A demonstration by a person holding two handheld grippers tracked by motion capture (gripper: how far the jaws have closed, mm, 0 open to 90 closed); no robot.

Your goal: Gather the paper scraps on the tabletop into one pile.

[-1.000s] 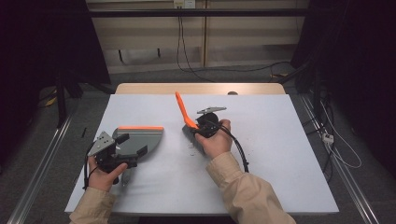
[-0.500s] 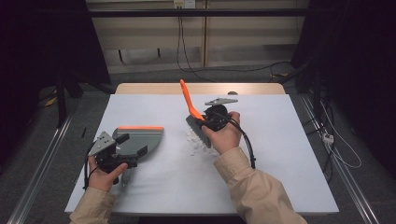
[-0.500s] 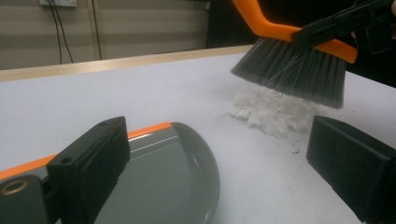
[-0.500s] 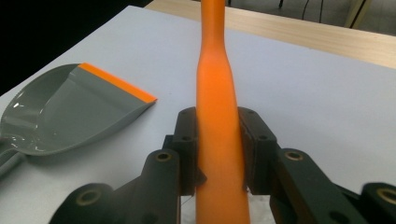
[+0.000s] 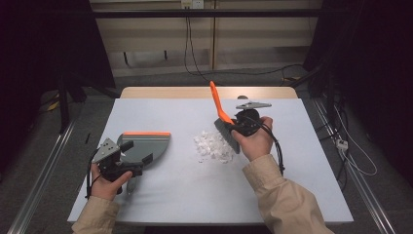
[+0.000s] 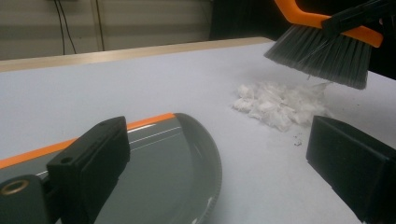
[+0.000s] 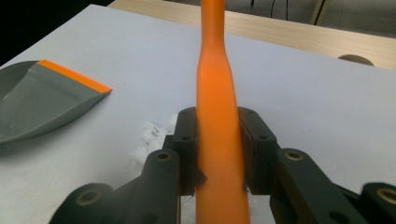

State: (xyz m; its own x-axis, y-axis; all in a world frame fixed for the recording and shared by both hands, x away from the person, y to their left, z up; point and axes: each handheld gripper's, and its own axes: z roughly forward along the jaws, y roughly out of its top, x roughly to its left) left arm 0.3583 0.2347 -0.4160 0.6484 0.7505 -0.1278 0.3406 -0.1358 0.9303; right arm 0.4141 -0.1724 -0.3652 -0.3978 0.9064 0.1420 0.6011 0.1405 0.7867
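Note:
A brush with an orange handle (image 5: 216, 103) and grey bristles (image 6: 327, 52) is tilted above the table, and my right gripper (image 5: 238, 125) is shut on it; its jaws clamp the handle (image 7: 215, 88) from both sides. A pile of white scraps (image 5: 213, 146) lies just left of the bristles, also seen as the scraps (image 6: 280, 105). A grey dustpan (image 5: 146, 143) with an orange lip rests flat at the left. My left gripper (image 5: 133, 164) sits at the pan's near edge, jaws wide apart and open, over the dustpan (image 6: 173, 158).
The pale grey table (image 5: 292, 185) has a wooden far edge, where a small round object (image 5: 242, 97) sits. Cables hang down the wall behind. Metal rails run along the floor on both sides.
My right gripper has carried the brush right and away from me, uncovering the white scraps. The left gripper and the dustpan have stayed put.

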